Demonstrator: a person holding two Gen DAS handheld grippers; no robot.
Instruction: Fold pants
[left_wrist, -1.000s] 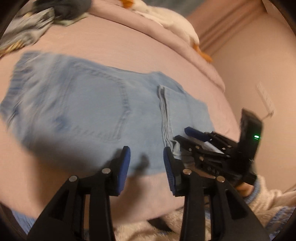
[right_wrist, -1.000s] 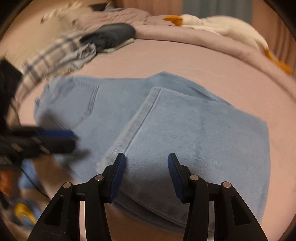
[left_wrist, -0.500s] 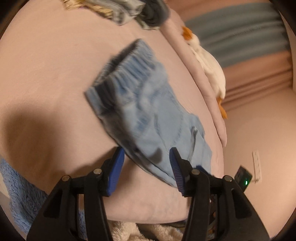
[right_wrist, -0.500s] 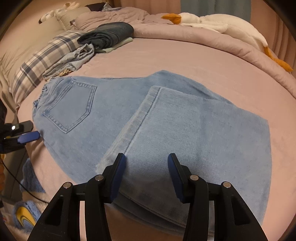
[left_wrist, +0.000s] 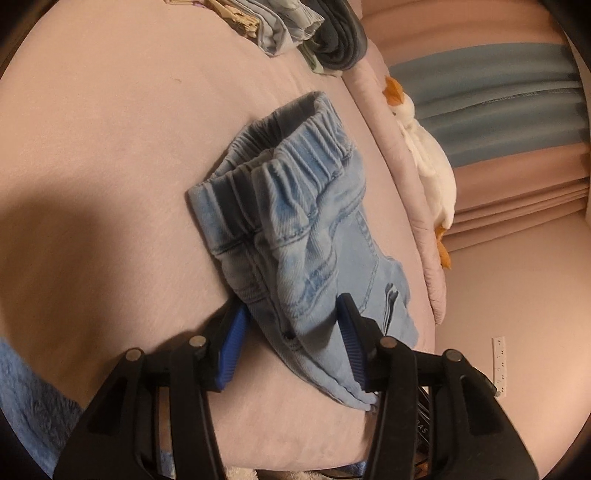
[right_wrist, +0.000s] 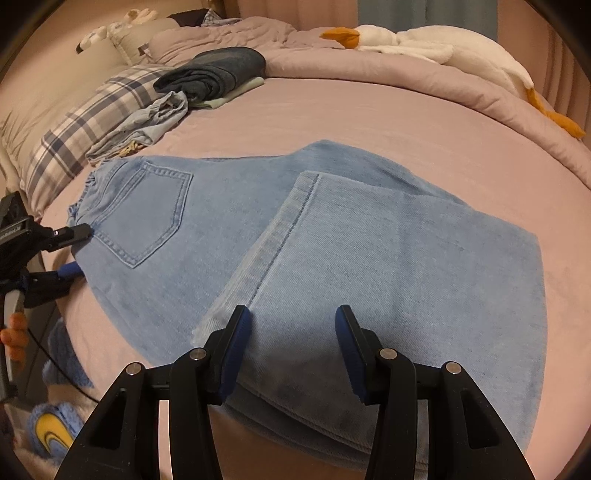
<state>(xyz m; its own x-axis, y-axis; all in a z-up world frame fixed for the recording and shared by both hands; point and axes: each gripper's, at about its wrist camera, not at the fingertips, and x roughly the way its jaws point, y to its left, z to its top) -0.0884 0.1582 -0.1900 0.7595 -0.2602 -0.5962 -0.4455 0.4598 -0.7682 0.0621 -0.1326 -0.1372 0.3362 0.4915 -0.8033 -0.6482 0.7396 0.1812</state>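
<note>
Right wrist: jeans (right_wrist: 332, 240) (bed (right_wrist: 369, 110) edge)

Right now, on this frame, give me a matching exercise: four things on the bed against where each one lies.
Things:
1. jeans waistband
2. folded-over leg hem
3. goose plush
4. plaid pillow

Places:
A. along the far edge of the bed
B. between the left gripper's open fingers
C. on top of the jeans' middle
D. at the bed's left end, behind the waistband

Pairs: 1-B, 2-C, 3-A, 4-D

Pink bed (right_wrist: 332, 107) under half-folded jeans (right_wrist: 369, 258), clothes pile (right_wrist: 207, 81), plush goose (right_wrist: 424, 44).
</note>
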